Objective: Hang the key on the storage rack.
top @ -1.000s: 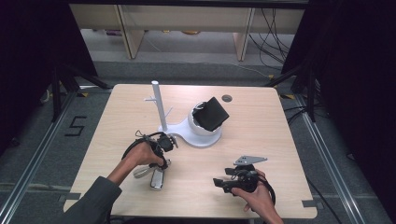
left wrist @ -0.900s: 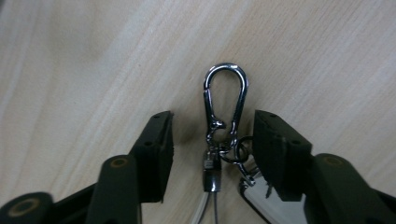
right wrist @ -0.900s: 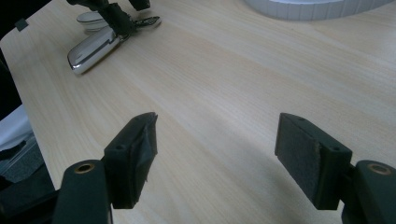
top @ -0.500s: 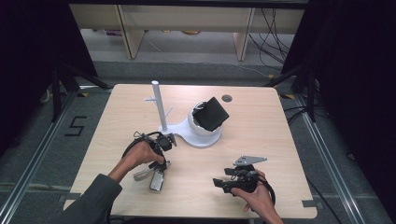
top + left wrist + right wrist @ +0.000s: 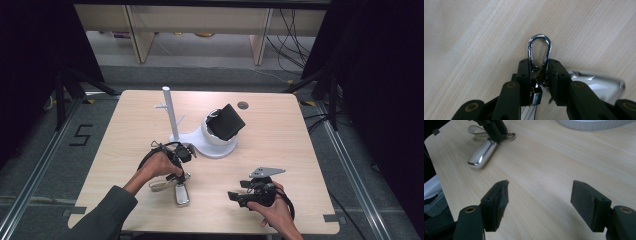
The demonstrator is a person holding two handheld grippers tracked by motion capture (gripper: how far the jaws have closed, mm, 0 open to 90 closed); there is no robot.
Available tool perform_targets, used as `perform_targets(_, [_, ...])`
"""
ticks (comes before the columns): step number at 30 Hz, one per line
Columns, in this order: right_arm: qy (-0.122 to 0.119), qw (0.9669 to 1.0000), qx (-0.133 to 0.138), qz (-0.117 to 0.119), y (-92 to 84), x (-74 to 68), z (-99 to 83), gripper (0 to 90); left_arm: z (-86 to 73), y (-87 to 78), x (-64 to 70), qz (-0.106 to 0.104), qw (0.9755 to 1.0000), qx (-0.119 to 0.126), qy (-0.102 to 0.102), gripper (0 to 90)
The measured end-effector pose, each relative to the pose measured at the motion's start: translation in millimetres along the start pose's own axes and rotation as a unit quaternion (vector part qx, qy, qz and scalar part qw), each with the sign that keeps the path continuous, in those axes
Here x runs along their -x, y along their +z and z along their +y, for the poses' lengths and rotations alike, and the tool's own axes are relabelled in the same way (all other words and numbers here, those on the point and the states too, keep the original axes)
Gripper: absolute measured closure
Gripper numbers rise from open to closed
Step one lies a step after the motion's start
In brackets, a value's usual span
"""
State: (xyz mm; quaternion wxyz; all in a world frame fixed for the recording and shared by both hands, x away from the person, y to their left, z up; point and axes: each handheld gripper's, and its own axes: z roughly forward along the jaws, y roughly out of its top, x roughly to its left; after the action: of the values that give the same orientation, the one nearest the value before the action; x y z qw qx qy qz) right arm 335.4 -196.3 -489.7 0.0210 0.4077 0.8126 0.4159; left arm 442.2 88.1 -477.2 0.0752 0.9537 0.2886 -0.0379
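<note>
- Tabletop from the high view: the left gripper (image 5: 181, 176) has dipped slightly onto the chrome keyring with its shiny metal fob (image 5: 181, 194), near the pale wooden table's (image 5: 280, 150) front edge; the white stand with a black pad (image 5: 220, 131) sits well apart.
- Left gripper view: jaws have just been closing and now pinch the silver carabiner clip (image 5: 539, 48), so a lift looks ready.
- Right gripper view: the right gripper (image 5: 544, 202) is spread, empty.

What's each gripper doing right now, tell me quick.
Left gripper: jaws just closed in, now shut on the key ring clip.
Right gripper: open, nothing between its jaws.
</note>
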Motion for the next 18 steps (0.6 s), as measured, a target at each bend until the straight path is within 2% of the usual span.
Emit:
perform_targets(3, [0.000,1.0000,-0.001,0.001,-0.2,0.3,0.1,31.3,0.0,0.1,2.2,0.006,0.9999,0.002,0.010,71.9])
perform_targets(4, [0.008,1.0000,-0.003,0.000,-0.5,-0.6,-0.1,31.3,-0.2,0.1,3.3,0.010,0.9998,0.002,0.017,72.0])
perform_targets(5, [0.001,1.0000,-0.001,-0.002,-0.2,0.6,0.1,31.3,-0.1,-0.1,3.0,0.009,0.9998,0.002,0.020,72.0])
perform_targets(6, [0.009,1.0000,-0.004,-0.001,-0.4,-0.9,-0.1,31.4,-0.4,0.1,3.1,0.009,0.9997,0.004,0.020,72.1])
perform_targets(8, [0.000,1.0000,0.000,-0.001,0.2,0.1,-0.1,31.4,-0.6,0.0,3.4,0.011,0.9997,0.005,0.021,72.1])
perform_targets(10, [0.009,0.9999,-0.005,0.004,0.4,-0.8,-0.1,31.5,-0.3,-0.5,6.1,0.017,0.9994,0.003,0.029,72.3])
perform_targets(11, [0.007,1.0000,-0.003,-0.002,-0.2,-0.5,-0.1,31.5,-0.2,-0.9,6.2,0.016,0.9994,0.004,0.032,72.5])
perform_targets(13, [0.000,1.0000,-0.001,-0.003,0.0,0.8,0.0,31.7,0.4,-6.7,6.2,0.014,0.9992,0.029,0.025,81.9])
perform_targets(14, [0.010,0.9999,-0.005,0.000,-0.1,-0.4,-0.2,31.7,0.7,-9.2,4.9,0.015,0.9990,0.028,0.031,84.3])
perform_targets(16, [0.009,0.9999,-0.005,0.000,0.0,-0.4,-0.2,31.7,0.0,-6.7,4.3,0.018,0.9991,0.012,0.035,84.2])
perform_targets(17, [0.001,1.0000,0.000,-0.003,0.3,0.4,-0.2,31.7,0.0,-6.7,4.2,0.016,0.9992,0.014,0.035,83.6])
perform_targets(18, [0.011,0.9999,-0.002,-0.001,0.2,-1.1,-0.4,31.7,0.1,-6.7,3.9,0.014,0.9992,0.014,0.034,83.9])
